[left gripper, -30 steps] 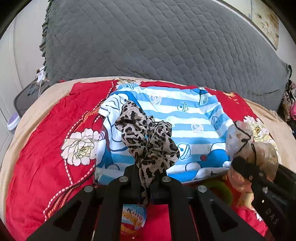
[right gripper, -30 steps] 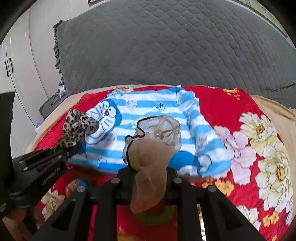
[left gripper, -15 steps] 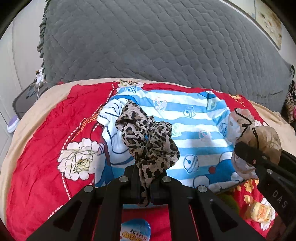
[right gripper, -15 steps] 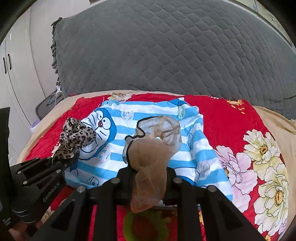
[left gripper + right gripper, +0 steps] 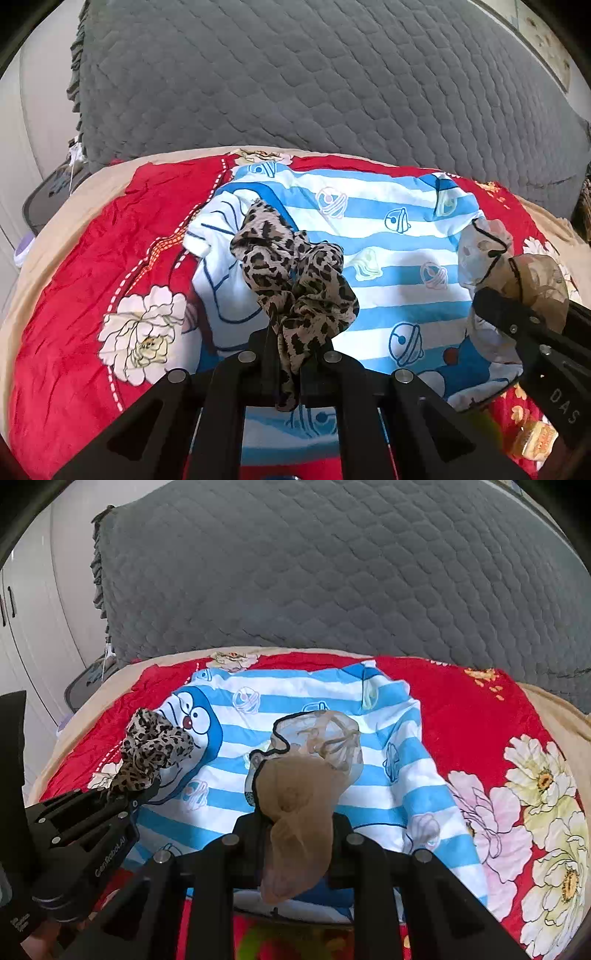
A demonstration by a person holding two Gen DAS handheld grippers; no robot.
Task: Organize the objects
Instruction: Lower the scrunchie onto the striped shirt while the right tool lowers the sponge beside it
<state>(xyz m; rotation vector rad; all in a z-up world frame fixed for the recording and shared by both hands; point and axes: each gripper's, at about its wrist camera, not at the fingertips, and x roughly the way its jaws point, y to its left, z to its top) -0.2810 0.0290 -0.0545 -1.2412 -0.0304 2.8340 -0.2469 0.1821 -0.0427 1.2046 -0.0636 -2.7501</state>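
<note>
My left gripper (image 5: pixel 290 347) is shut on a leopard-print sock (image 5: pixel 295 280) and holds it above a blue-and-white striped cartoon cloth (image 5: pixel 388 236) lying on the red floral bedspread (image 5: pixel 92 266). My right gripper (image 5: pixel 295 827) is shut on a sheer tan stocking (image 5: pixel 299 794) with a black-edged opening, held over the same striped cloth (image 5: pixel 295 701). The leopard sock (image 5: pixel 155 746) and left gripper show at the left of the right wrist view. The tan stocking (image 5: pixel 532 280) and right gripper show at the right of the left wrist view.
A large grey quilted pillow (image 5: pixel 295 81) stands behind the bedspread. A small yellow packet (image 5: pixel 535 439) lies at the lower right. A yellow-green object (image 5: pixel 251 945) lies below the right gripper. White cupboard doors (image 5: pixel 22 620) stand at the left.
Both grippers, still holding their items, have moved forward over the striped cloth. The round printed toy below the left gripper has passed out of view.
</note>
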